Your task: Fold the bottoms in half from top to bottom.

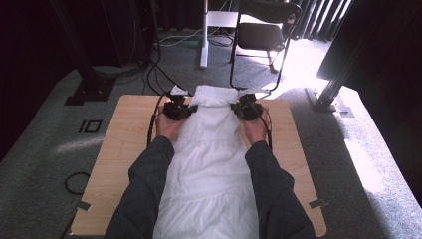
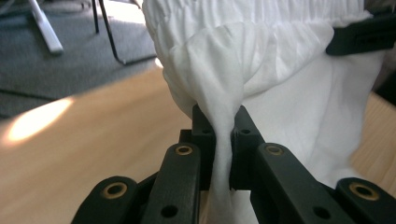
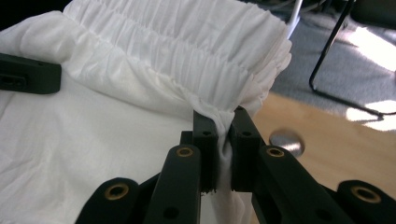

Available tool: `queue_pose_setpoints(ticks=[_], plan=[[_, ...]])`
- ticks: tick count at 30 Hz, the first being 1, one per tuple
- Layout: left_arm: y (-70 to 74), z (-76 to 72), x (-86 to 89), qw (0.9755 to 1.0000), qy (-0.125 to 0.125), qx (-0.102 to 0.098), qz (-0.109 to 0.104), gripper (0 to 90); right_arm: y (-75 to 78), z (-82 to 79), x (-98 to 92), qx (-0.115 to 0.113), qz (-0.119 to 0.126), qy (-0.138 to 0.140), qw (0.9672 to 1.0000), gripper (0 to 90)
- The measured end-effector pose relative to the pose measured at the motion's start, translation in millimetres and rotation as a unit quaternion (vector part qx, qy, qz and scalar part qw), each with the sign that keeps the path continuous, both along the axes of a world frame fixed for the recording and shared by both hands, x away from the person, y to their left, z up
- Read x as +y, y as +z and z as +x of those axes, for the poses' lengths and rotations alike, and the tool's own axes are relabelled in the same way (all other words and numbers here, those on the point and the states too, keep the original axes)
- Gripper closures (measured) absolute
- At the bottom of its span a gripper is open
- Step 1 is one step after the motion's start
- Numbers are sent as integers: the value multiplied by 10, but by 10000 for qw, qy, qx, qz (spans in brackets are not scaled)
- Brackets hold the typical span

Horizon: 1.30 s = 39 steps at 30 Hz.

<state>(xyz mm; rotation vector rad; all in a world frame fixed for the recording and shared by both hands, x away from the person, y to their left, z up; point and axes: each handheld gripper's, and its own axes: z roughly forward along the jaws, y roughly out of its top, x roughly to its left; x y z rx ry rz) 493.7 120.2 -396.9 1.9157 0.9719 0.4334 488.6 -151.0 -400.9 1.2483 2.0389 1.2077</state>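
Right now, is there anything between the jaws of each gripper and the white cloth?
No, nothing visible. The left gripper and the right gripper each pinch a fold of the cloth directly, just below its gathered band, one at each side.

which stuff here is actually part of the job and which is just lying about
In the job:
- white gathered cotton garment, pinched near its elastic band
- left tongs, shut on its left side
- right tongs, shut on its right side
- light wooden table underneath

Lying about:
- black folding metal chair on the carpet
- white metal stand leg
- black loose cables on the floor
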Motion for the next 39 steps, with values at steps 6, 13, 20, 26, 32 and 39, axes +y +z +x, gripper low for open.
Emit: queue_pose_setpoints(ticks=[6,13,20,26,32,39], plan=[[118,-163,22,9995,-306,-95,70,846,167,-155,-41,-203,-34,174,9996,837],[173,-658,69,9961,-790,-170,359,839,130,-665,-128,-369,-21,593,9976,836],[-54,-1348,137,9938,-1010,-233,395,837,-93,-1316,-185,-371,52,1069,9936,834],[-566,-1837,208,9934,-1114,86,244,831,-437,-1702,-170,-122,-94,1324,9911,832],[-1111,-2066,184,9906,-1105,687,431,828,-934,-1944,-92,376,-439,1422,9881,826],[-1464,-2032,127,9861,-1020,1073,759,827,-1300,-1913,-20,858,-663,1410,9841,818]])
